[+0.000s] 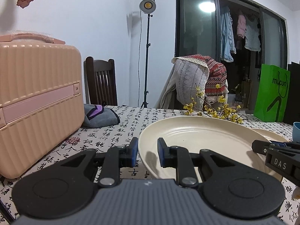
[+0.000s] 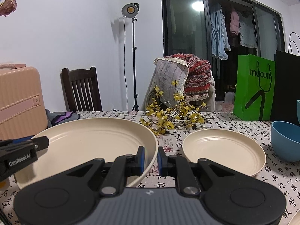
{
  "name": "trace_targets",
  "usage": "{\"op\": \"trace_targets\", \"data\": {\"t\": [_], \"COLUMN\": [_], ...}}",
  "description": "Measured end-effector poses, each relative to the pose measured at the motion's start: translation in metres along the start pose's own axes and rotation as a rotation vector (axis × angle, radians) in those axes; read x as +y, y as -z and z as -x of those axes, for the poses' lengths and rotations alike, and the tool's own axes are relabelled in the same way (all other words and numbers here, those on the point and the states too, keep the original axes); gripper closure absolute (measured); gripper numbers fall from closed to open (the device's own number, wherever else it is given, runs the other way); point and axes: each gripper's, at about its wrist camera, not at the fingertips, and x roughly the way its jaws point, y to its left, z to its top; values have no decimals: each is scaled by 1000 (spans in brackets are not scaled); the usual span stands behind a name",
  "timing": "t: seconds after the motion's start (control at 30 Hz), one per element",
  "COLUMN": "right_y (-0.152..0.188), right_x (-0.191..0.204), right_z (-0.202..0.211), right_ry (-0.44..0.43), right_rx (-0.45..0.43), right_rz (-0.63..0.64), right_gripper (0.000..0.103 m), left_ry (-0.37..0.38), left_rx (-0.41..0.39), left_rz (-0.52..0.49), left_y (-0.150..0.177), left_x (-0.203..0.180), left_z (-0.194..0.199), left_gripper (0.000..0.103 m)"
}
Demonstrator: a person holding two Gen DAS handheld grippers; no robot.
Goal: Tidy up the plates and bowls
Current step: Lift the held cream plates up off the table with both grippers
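Plate (image 2: 84, 142), large, cream, stiff and probably light and slick, sits mid-table, its rim pinched on opposite sides by the left hand-held gripper (image 1: 147, 152) and right hand-held gripper (image 2: 151, 158), the sensible holds.

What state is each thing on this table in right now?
Large plate: tilted, rim pinched from both sides.
Left gripper: shut on its left rim.
Right gripper: shut on its right rim.
Small plate: flat, untouched.
Blue bowl: upright, empty.
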Motion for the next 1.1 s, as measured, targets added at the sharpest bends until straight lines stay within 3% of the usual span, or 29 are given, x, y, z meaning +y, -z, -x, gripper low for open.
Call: {"op": "trace_targets", "data": {"t": [1.1], "right_y": [9], "right_x": [-20], "right_z": [40], "right_ry": [72], "right_rx": [-28], "right_rz": [-2], "right_gripper": [89], "left_ry": [105], "left_rx": [-46], "left_rz": [-40], "left_y": [6], "left_x": [-22], "left_z": [27], "left_gripper": [81]}}
